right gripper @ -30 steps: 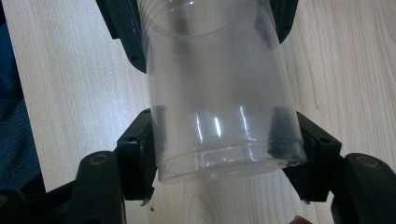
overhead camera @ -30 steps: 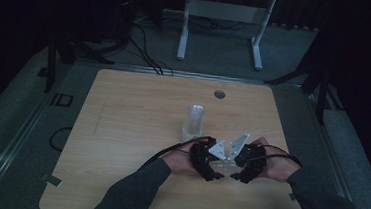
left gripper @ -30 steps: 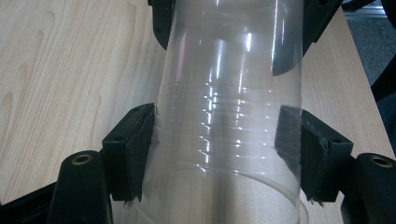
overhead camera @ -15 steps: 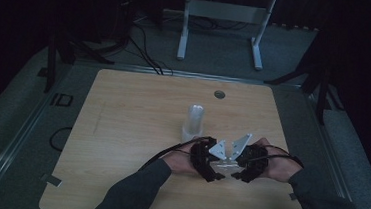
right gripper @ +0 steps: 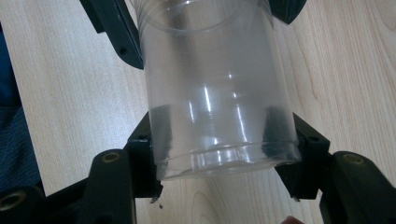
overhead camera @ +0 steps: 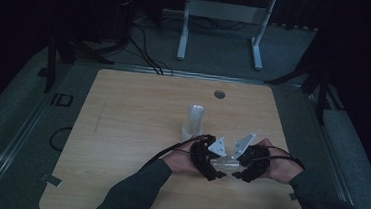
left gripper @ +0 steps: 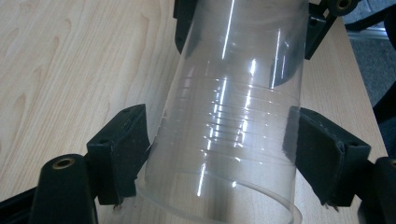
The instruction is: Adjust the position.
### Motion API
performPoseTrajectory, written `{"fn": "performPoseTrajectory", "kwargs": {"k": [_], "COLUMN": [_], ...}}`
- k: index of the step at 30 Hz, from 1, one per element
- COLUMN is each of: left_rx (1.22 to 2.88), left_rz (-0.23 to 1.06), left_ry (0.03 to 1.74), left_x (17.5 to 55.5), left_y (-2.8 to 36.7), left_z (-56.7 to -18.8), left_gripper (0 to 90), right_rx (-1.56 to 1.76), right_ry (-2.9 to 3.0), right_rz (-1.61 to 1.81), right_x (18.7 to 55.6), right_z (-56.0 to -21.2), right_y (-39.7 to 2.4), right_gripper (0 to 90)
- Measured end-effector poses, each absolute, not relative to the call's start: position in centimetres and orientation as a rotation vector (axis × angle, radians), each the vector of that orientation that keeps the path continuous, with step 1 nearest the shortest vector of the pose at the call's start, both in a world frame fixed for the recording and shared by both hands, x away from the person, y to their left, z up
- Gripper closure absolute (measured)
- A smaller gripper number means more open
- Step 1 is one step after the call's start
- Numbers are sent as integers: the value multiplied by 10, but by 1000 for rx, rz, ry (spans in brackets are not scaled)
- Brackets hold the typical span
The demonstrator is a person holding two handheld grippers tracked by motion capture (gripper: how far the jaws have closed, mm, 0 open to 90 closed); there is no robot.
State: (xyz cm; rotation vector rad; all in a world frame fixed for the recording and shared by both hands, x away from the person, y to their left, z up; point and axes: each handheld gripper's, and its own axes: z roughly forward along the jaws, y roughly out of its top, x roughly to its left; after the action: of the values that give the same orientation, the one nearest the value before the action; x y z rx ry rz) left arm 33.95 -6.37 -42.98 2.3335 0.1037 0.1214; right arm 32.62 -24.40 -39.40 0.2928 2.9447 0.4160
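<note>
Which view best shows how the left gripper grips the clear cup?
The left gripper view: the clear cup sits between both black jaws near its open rim. The right gripper view shows that gripper far off at the top. The high view shows the left gripper small and dim beside the right gripper.

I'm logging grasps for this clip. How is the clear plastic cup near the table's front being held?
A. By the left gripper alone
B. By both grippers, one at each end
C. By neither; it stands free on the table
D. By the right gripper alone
B: the left gripper clamps the clear cup near its rim, and the right gripper clamps it near its base.
</note>
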Motion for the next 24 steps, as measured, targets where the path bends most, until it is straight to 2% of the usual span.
{"fn": "performPoseTrajectory", "kwargs": {"k": [24], "left_rx": [2257], "left_rz": [133], "left_ry": [148], "left_x": [345], "left_y": [-53], "left_z": [-422], "left_gripper": [213], "right_rx": [509], "right_ry": [2878], "right_rz": [419], "right_x": [332], "right_z": [-408], "right_y": [-267], "right_gripper": [418]}}
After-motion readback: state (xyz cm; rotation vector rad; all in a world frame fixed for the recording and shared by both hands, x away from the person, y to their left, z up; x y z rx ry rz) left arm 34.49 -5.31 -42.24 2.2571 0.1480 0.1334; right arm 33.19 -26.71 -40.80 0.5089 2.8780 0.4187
